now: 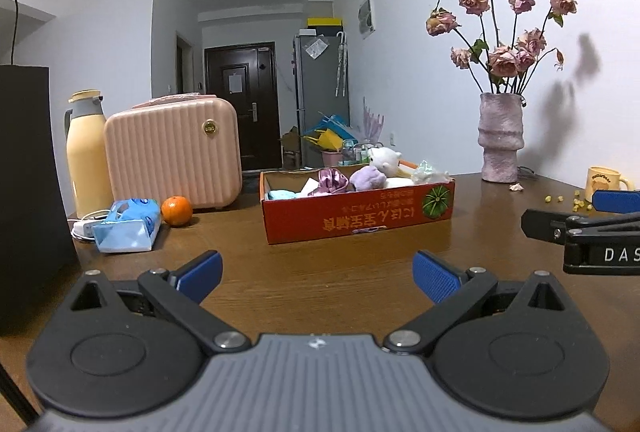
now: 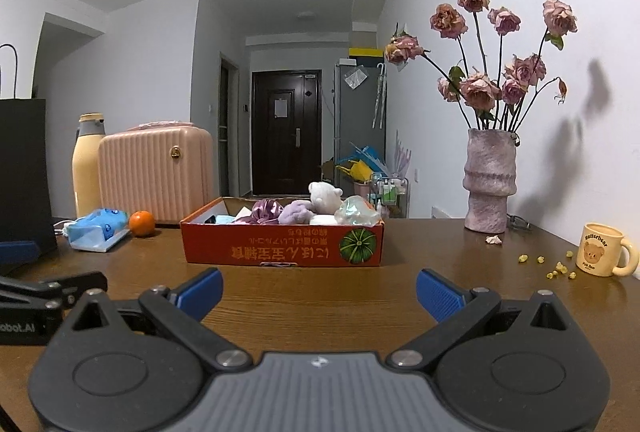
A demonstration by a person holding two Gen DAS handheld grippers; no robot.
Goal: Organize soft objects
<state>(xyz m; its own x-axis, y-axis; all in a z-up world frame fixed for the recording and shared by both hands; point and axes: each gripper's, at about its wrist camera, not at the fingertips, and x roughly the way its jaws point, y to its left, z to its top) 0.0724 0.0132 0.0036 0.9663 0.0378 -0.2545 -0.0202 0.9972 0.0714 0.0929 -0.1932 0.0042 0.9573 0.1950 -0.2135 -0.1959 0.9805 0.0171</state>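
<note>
A red cardboard box (image 1: 356,220) (image 2: 280,246) stands on the brown table, holding several soft things: a white plush bear (image 1: 384,158) (image 2: 325,197), a purple plush (image 1: 367,178) (image 2: 295,213), a shiny pink scrunchie (image 1: 332,181) (image 2: 266,210), a pale green item (image 1: 430,172) (image 2: 356,211) and light blue cloth (image 1: 282,194). My left gripper (image 1: 318,274) is open, low over the table in front of the box, with nothing between its blue pads. My right gripper (image 2: 319,292) is open too, likewise empty and short of the box. Each gripper shows at the edge of the other's view.
On the left stand a pink ribbed case (image 1: 172,152) (image 2: 156,174), a yellow thermos (image 1: 86,152), an orange (image 1: 177,210) (image 2: 141,223), a blue tissue pack (image 1: 126,226) (image 2: 96,230) and a black bag (image 1: 28,192). On the right are a vase of dried roses (image 1: 502,136) (image 2: 490,180), a bear mug (image 2: 600,250) and yellow crumbs.
</note>
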